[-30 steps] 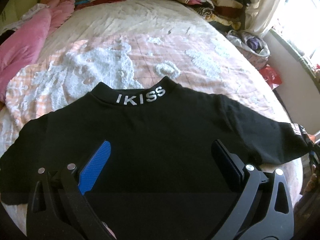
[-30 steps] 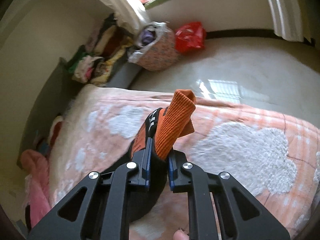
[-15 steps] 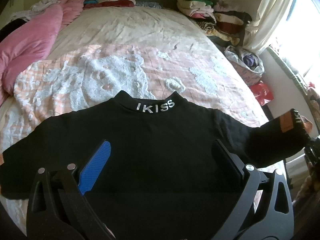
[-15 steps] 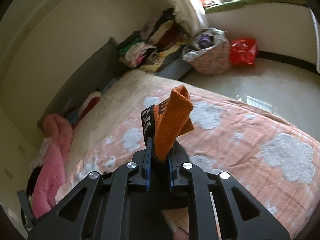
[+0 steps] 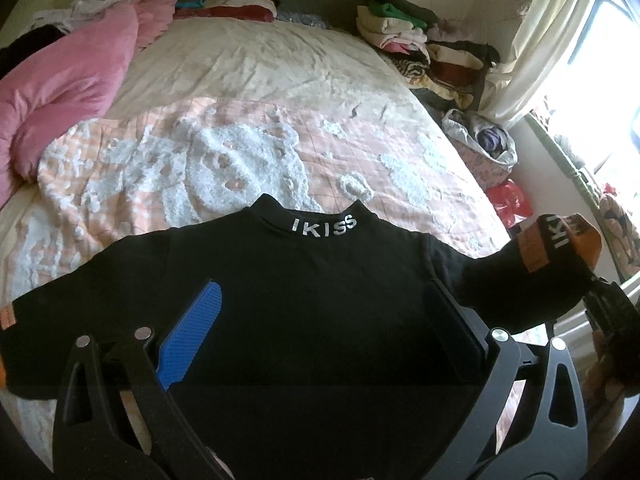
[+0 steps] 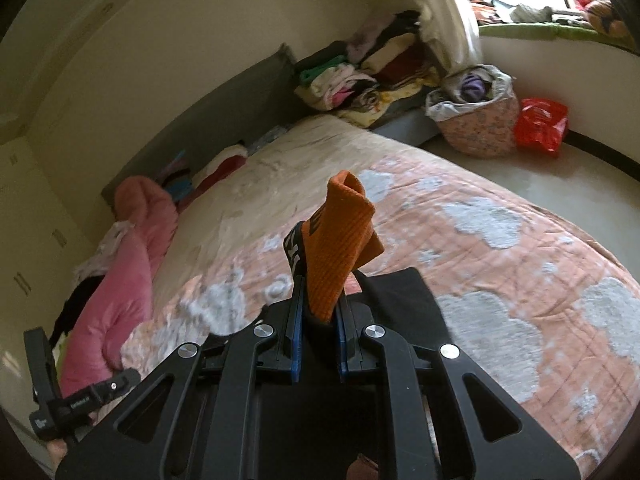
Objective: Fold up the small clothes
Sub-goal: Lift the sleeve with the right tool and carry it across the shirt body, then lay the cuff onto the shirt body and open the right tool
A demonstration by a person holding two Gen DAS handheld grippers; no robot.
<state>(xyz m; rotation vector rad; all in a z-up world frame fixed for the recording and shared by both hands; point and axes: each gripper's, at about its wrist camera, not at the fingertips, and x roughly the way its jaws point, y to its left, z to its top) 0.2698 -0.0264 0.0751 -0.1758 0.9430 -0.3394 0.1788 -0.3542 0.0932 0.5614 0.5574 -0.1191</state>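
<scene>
A black shirt (image 5: 312,288) with "IKISS" on its collar lies face up on the peach quilt (image 5: 248,152). My left gripper (image 5: 320,320) hangs open over the shirt's body, its blue pad (image 5: 188,336) on the left, with nothing pinched. At the right edge my right gripper (image 5: 612,312) holds the shirt's right sleeve off the bed by its orange cuff (image 5: 556,244). In the right wrist view that gripper (image 6: 318,320) is shut on the orange cuff (image 6: 340,240), which sticks up between the pads. The left sleeve's orange cuff (image 5: 6,316) lies flat at the far left.
A pink duvet (image 5: 68,80) is heaped along the bed's left side. Piles of folded clothes (image 5: 420,40) sit at the far right corner. A cloth basket (image 6: 476,120) and a red bag (image 6: 540,124) stand on the floor by the curtain (image 5: 536,52).
My right gripper has lifted the right sleeve's cuff off the quilt and rolled, still shut on it. My left gripper has risen and drawn back, so more of the bed shows.
</scene>
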